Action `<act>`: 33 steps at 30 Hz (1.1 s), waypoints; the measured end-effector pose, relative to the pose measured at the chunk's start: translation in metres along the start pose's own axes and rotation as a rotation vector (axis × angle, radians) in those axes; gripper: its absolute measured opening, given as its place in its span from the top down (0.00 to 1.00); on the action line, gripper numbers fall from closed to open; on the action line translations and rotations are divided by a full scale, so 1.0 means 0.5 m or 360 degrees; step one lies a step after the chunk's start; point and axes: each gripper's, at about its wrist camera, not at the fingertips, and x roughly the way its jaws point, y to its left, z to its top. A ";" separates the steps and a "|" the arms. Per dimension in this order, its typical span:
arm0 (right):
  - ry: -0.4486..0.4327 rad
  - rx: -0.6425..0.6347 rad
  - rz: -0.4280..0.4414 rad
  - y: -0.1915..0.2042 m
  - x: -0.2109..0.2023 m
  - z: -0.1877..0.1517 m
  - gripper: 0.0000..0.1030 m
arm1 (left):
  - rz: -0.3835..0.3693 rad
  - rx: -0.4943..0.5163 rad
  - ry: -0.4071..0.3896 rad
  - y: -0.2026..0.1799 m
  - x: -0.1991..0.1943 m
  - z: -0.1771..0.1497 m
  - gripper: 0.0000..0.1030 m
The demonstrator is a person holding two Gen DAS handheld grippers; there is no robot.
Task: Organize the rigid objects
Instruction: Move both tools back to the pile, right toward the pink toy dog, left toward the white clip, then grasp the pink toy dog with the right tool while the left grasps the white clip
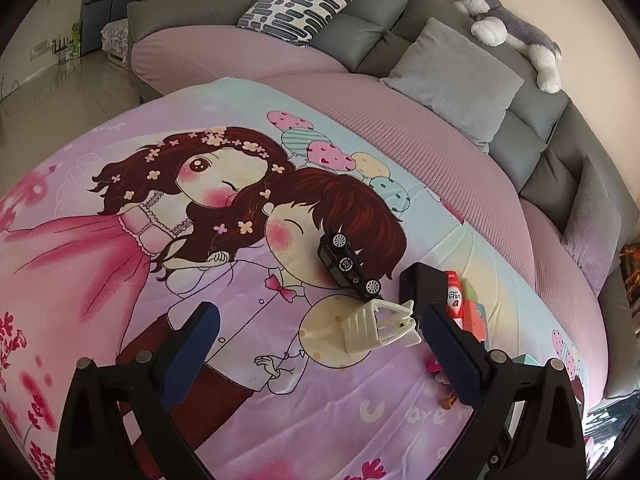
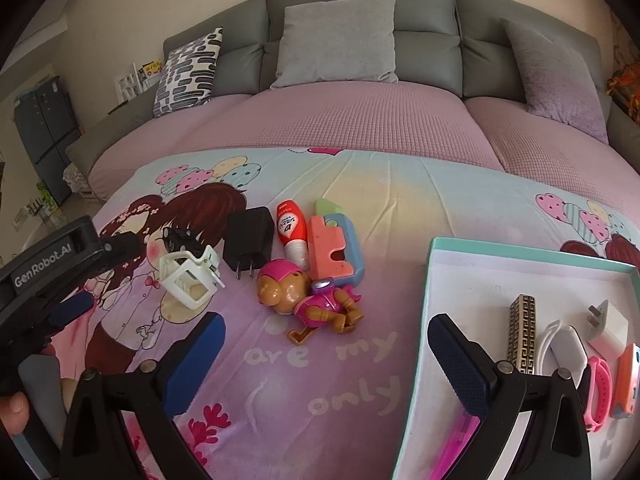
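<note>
On the cartoon-print blanket (image 1: 120, 280) lies a white hair claw clip (image 1: 380, 326), just ahead of my open left gripper (image 1: 320, 340) and close to its right finger. A black toy car (image 1: 348, 266) rests on its side behind the clip. In the right wrist view the clip (image 2: 188, 276), a black charger (image 2: 250, 240), a red-and-white bottle (image 2: 292, 232), a coral-and-blue toy (image 2: 336, 248) and a pink pup figure (image 2: 308, 300) lie together. My right gripper (image 2: 326, 356) is open and empty, hovering near the pup figure.
A teal-rimmed white box (image 2: 432, 280) at the right holds a bronze patterned lighter (image 2: 524, 332), a white plug (image 2: 608, 324), a pink band (image 2: 596, 388) and an orange item (image 2: 628, 376). Behind stands a grey sofa (image 2: 424, 52) with cushions and a plush dog (image 1: 512, 28).
</note>
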 end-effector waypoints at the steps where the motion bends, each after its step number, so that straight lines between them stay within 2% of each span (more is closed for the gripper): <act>1: 0.0010 -0.0006 0.0000 0.005 0.006 0.002 0.01 | -0.0008 -0.0006 0.0025 0.002 0.008 -0.001 0.02; 5: 0.0069 -0.0024 -0.0005 0.020 0.040 0.007 0.06 | -0.0026 -0.0048 0.0106 0.011 0.033 -0.004 0.02; 11: 0.0121 -0.0047 -0.0025 0.030 0.077 0.011 0.11 | -0.0099 -0.0048 0.0144 0.004 0.052 -0.006 0.02; 16: 0.0143 -0.0037 -0.0042 0.027 0.099 0.016 0.13 | -0.0181 0.0001 0.0154 -0.021 0.074 -0.007 0.02; 20: 0.0175 -0.0019 -0.0053 0.022 0.114 0.018 0.15 | -0.0174 0.0040 0.0178 -0.038 0.092 -0.012 0.04; 23: 0.0175 -0.0016 -0.0053 0.022 0.117 0.019 0.16 | -0.0174 0.0051 0.0191 -0.043 0.101 -0.014 0.12; 28: 0.0183 -0.0015 -0.0022 0.024 0.119 0.018 0.24 | -0.0188 0.0087 0.0216 -0.053 0.111 -0.020 0.25; 30: 0.0183 -0.0013 -0.0021 0.023 0.118 0.018 0.24 | -0.0222 0.0096 0.0211 -0.057 0.108 -0.020 0.38; 33: 0.0187 0.0001 -0.0013 0.021 0.117 0.017 0.25 | -0.0220 0.0139 0.0205 -0.066 0.103 -0.020 0.47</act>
